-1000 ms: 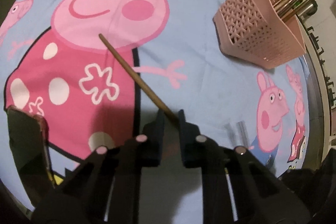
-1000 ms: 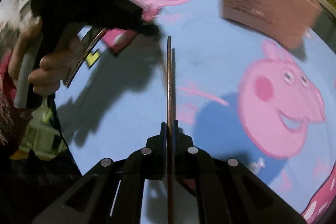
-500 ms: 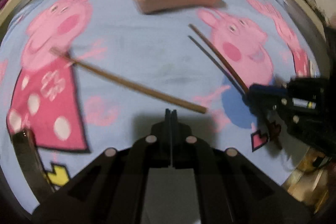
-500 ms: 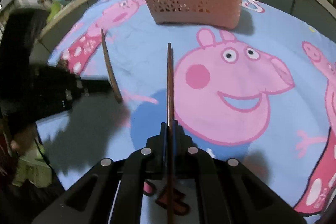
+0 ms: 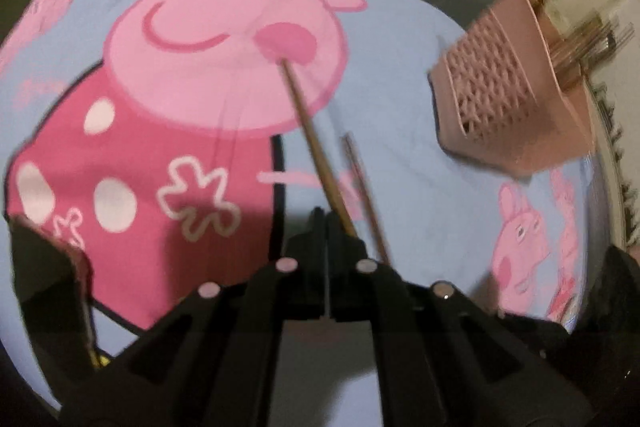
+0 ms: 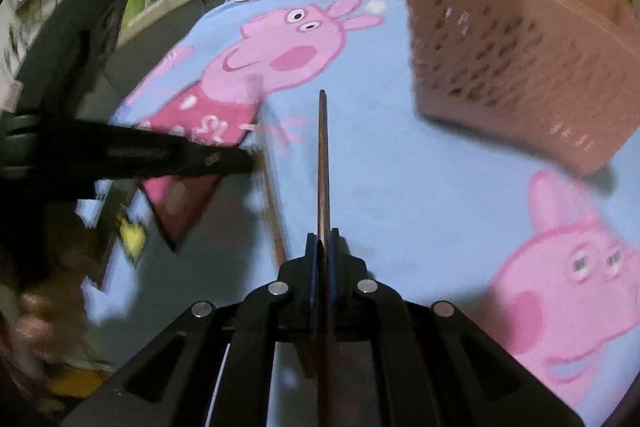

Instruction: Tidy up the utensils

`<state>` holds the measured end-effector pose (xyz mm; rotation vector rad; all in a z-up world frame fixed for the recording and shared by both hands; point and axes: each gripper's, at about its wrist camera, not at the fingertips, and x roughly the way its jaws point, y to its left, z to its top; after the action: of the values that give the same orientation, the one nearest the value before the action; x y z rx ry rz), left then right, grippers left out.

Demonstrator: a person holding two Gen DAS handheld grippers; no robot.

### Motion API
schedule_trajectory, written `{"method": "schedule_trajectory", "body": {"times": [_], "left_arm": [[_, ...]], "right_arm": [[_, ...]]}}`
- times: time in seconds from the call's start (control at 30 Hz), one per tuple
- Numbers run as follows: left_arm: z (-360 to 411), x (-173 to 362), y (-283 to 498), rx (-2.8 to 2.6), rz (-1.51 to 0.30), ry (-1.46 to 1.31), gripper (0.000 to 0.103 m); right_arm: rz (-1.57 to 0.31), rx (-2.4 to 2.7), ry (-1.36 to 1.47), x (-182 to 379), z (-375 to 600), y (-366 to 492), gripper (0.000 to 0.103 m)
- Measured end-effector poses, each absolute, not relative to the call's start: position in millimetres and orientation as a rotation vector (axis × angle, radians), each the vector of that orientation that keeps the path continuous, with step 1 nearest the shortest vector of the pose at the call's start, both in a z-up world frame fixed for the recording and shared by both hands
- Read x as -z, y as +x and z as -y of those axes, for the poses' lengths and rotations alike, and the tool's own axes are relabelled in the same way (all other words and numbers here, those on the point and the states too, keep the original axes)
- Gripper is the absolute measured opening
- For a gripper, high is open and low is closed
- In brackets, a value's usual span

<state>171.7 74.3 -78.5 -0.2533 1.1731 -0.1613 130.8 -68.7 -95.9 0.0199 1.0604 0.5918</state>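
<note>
Across the tabletop lies a blue Peppa Pig cloth (image 5: 400, 99), and the pink lattice utensil basket (image 6: 500, 67) stands on it ahead and to your right, already holding several chopsticks. Your right gripper (image 6: 323, 247) is clenched on 1 wooden chopstick (image 6: 323, 155) that points straight forward above the cloth. Your left gripper (image 5: 326, 223) has its jaws pressed together; another chopstick (image 5: 312, 135) runs out beside its right fingertip, and I cannot tell whether it is pinched.

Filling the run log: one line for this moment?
left gripper: shut, empty | right gripper: shut on chopstick | basket: ahead-right | second chopstick: on cloth
</note>
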Motion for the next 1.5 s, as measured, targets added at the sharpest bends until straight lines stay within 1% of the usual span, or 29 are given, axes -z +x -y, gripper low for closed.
{"method": "schedule_trajectory", "body": {"times": [0.07,0.17,0.27,0.37,0.5,0.53,0.57,0.63,0.67,0.73,0.77,0.8,0.83,0.87,0.97,1.1,1.2,1.27,1.33,1.47,1.5], "left_arm": [[-61.2,78.7,155.5,0.209,-1.180,-0.171,0.000],[-56.9,77.9,116.2,0.307,-1.170,-0.077,0.000],[-53.9,79.4,93.0,0.378,-1.176,-0.070,0.000],[-59.6,71.0,93.3,0.340,-1.134,-0.067,0.000],[-67.7,54.4,121.7,0.253,-1.130,-0.118,0.002],[-66.2,53.8,131.5,0.219,-1.125,-0.107,0.008],[-62.2,56.4,143.0,0.179,-1.126,-0.095,0.020],[-56.8,66.1,163.2,0.129,-1.139,-0.092,0.040],[-52.9,67.6,169.7,0.112,-1.106,-0.070,0.042],[-40.8,71.6,171.8,0.102,-1.080,0.034,0.041],[-37.5,73.7,170.7,0.096,-1.073,0.069,0.030],[-34.4,75.0,166.2,0.119,-1.057,0.087,0.017],[-32.9,76.8,159.4,0.151,-1.063,0.089,0.008],[-33.6,78.5,151.2,0.163,-1.070,0.086,0.006],[-33.7,84.0,116.5,0.281,-1.087,0.063,0.005],[-27.4,87.0,87.7,0.351,-1.068,0.120,0.006],[-28.4,86.8,95.4,0.298,-1.056,0.135,0.006],[-27.2,84.8,105.6,0.269,-1.075,0.114,0.006],[-25.5,84.8,120.8,0.263,-1.089,0.106,0.007],[-10.4,87.3,128.3,0.237,-1.048,0.197,0.007],[-8.2,86.8,127.3,0.232,-1.045,0.201,0.007]], "right_arm": [[-1.090,-0.628,0.077,100.0,68.9,118.2,0.000],[-1.119,-0.698,0.187,106.9,80.1,76.6,0.000],[-1.071,-0.654,0.208,109.8,100.7,37.4,0.000],[-0.999,-0.552,0.267,105.3,130.6,18.8,0.000],[-0.918,-0.412,0.281,94.0,158.9,22.1,0.000],[-0.909,-0.383,0.287,92.6,164.9,25.2,0.000],[-0.908,-0.367,0.290,93.9,168.0,27.6,0.000],[-0.907,-0.310,0.263,100.9,172.3,37.2,0.000],[-0.901,-0.282,0.248,107.1,173.1,42.9,0.000],[-0.869,-0.267,0.249,107.1,175.6,44.0,0.000],[-0.875,-0.267,0.241,105.3,175.4,43.6,0.000],[-0.875,-0.268,0.232,101.9,174.9,44.6,0.000],[-0.867,-0.258,0.220,98.8,176.2,44.4,0.004],[-0.860,-0.249,0.215,95.7,177.4,44.1,0.006],[-0.885,-0.271,0.192,90.2,179.7,62.8,0.007],[-0.882,-0.232,0.067,92.4,171.7,90.4,0.007],[-0.842,-0.214,-0.044,93.4,156.7,99.0,0.006],[-0.826,-0.205,-0.069,94.3,151.5,102.3,0.006],[-0.844,-0.205,-0.059,94.2,151.4,106.0,0.006],[-0.879,-0.222,-0.115,94.7,141.7,114.0,0.006],[-0.885,-0.226,-0.119,94.6,140.4,116.3,0.002]]}}
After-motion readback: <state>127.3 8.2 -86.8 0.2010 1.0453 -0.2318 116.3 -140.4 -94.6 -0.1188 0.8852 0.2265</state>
